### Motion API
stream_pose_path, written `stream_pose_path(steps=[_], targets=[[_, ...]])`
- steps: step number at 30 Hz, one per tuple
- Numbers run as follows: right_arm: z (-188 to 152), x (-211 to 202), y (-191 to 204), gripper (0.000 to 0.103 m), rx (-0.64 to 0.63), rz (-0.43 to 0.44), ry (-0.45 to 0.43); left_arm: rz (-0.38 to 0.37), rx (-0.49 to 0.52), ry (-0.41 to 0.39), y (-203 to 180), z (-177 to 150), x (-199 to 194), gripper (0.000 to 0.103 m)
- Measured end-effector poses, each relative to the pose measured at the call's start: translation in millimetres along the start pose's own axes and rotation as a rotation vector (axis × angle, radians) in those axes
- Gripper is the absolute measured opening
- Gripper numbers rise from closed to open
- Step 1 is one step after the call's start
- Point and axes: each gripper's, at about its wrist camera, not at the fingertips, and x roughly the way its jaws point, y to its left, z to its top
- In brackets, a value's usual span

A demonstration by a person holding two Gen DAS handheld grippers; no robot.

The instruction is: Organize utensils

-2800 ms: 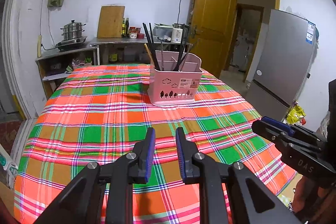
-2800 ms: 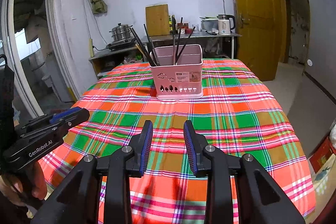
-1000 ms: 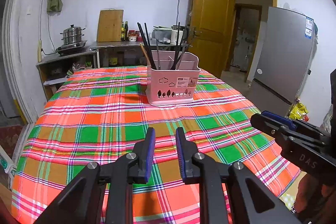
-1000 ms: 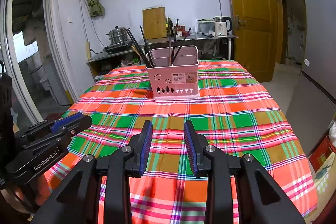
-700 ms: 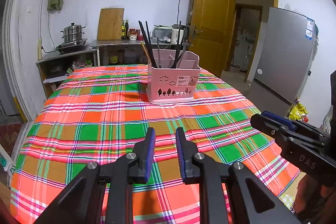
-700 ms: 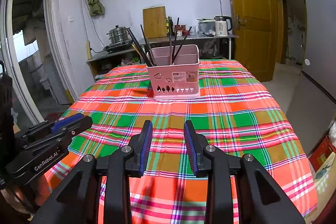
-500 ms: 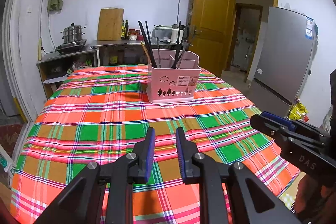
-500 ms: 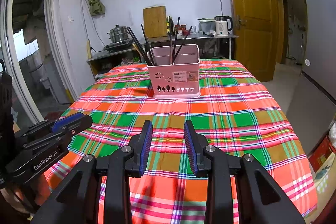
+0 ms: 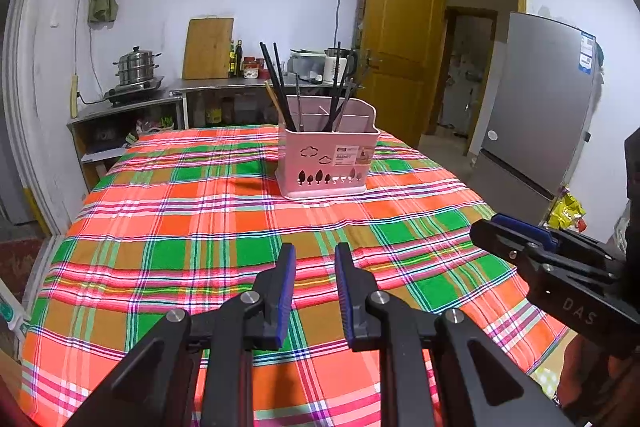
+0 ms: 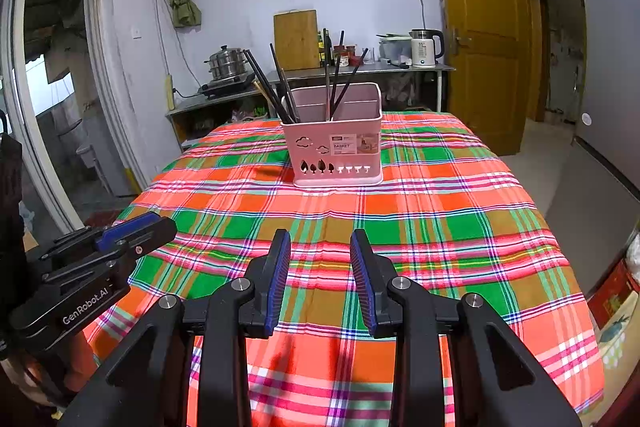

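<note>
Your left gripper point(image 9: 315, 275) hangs over the near part of the surface with its jaws a narrow gap apart and nothing between them. Your right gripper point(image 10: 320, 265) hangs beside it with a slightly wider gap, likewise empty. Each gripper also shows at the edge of the other camera's view, well clear of the task items.

The utensils point(image 9: 280, 87) stand in the pink utensil holder point(image 9: 330, 163), which sits upright near the far middle of the surface point(image 9: 200, 227). Several dark chopsticks lean left in one compartment. More dark sticks and a thin metal handle lean in the middle and right compartments. Which item sits in which compartment cannot be told exactly from here.

What has changed: very little. Over the last few seconds both views have shifted only slightly, and in the last second both grippers have stayed in place with the same jaw gaps. The holder and its contents have not been touched.

Read this as a standby position. No loose utensil shows on the plaid cloth, so either the sorting is complete or it has not started. If work remains, advance one gripper to the holder, widen its jaws, and take one stick at a time. Approach from above, because the leaning sticks cross and may snag.

Behind the surface, a steel counter point(image 10: 360, 71) carries a kettle point(image 10: 427, 47), a cutting board point(image 10: 296, 39) and a steamer pot point(image 10: 228, 63).
</note>
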Motion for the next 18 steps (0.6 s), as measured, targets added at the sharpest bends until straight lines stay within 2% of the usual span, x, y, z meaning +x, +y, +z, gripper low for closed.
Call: stream_pose_path(steps=[2, 6, 8, 10, 18], targets=[[0.2, 0.0, -0.3, 0.032, 0.004, 0.002, 0.002, 0.002, 0.009, -0.001, -1.1, -0.8, -0.8, 0.019], [0.1, 0.6, -0.5, 0.032, 0.000, -0.001, 0.003, 0.052, 0.049, -0.008, -8.0, -2.6, -1.7, 0.021], [-0.1, 0.8, -0.6, 0.032, 0.001, -0.001, 0.005, 0.041, 0.049, -0.013, -9.3, -4.0, -2.9, 0.037], [-0.7, 0.8, -1.1, 0.032, 0.001, -0.004, 0.008, 0.033, 0.046, -0.017, -9.6, -4.1, -4.3, 0.044], [-0.4, -0.4, -1.2, 0.032, 0.001, -0.005, 0.005, 0.057, 0.036, -0.024, -8.6, -3.7, -4.3, 0.044]])
